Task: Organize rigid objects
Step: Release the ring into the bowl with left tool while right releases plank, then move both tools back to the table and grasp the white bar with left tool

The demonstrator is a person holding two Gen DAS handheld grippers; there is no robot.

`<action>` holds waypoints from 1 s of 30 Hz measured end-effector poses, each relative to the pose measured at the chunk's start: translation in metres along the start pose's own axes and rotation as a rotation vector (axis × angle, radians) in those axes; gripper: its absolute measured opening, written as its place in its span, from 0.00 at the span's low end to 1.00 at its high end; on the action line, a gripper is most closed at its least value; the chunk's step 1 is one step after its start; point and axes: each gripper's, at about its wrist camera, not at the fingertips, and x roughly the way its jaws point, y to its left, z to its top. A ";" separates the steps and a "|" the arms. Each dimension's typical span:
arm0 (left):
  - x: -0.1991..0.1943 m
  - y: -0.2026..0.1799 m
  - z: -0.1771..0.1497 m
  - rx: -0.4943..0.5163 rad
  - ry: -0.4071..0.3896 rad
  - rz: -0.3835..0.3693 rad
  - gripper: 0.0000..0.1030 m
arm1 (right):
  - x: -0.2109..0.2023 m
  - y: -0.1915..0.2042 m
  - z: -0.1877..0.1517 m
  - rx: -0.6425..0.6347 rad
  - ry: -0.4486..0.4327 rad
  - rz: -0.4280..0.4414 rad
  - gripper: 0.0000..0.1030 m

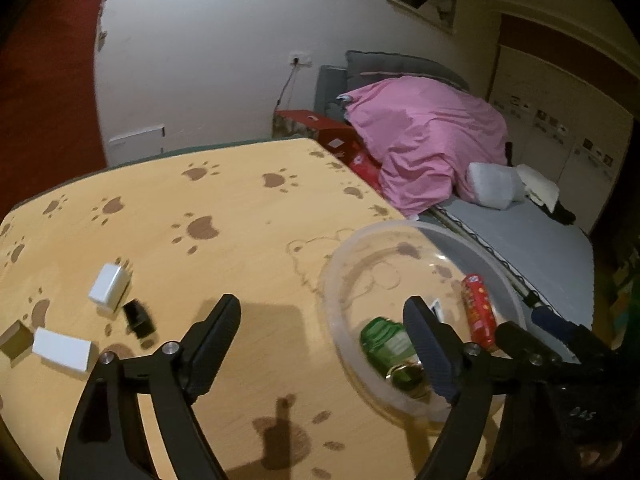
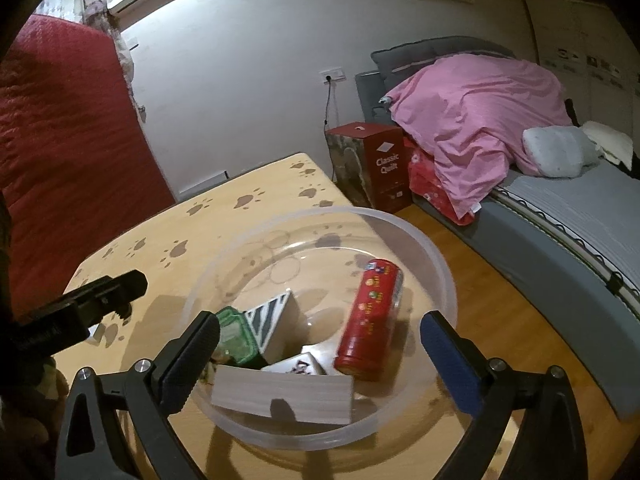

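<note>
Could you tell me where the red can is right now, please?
The red can lies inside the clear bowl, toward its right side in the right wrist view.

A home bedroom: a bed (image 2: pixel 560 216) with a pink duvet (image 2: pixel 476 120), a pillow (image 2: pixel 556 152) and a paw-print table (image 2: pixel 256 200).

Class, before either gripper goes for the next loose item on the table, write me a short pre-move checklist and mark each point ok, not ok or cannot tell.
1. Left gripper open with nothing between its fingers: ok.
2. Right gripper open and holding nothing: ok.
3. Clear bowl sitting upright on the table: ok.
4. Room left in the bowl beside the red can and green bottle: ok.
5. All items collected: not ok; the white adapter, white box and small black item are outside the bowl.
6. Black item's shape for gripping: cannot tell, blurred.
</note>
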 end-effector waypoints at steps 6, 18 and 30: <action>-0.007 0.029 -0.007 -0.052 0.015 0.057 0.90 | 0.001 0.015 0.002 -0.025 0.007 0.025 1.00; -0.019 0.099 -0.023 -0.153 0.068 0.138 0.95 | 0.006 0.054 -0.002 -0.090 0.029 0.078 1.00; -0.035 0.155 -0.038 -0.166 0.075 0.237 0.95 | 0.011 0.092 -0.005 -0.162 0.053 0.131 1.00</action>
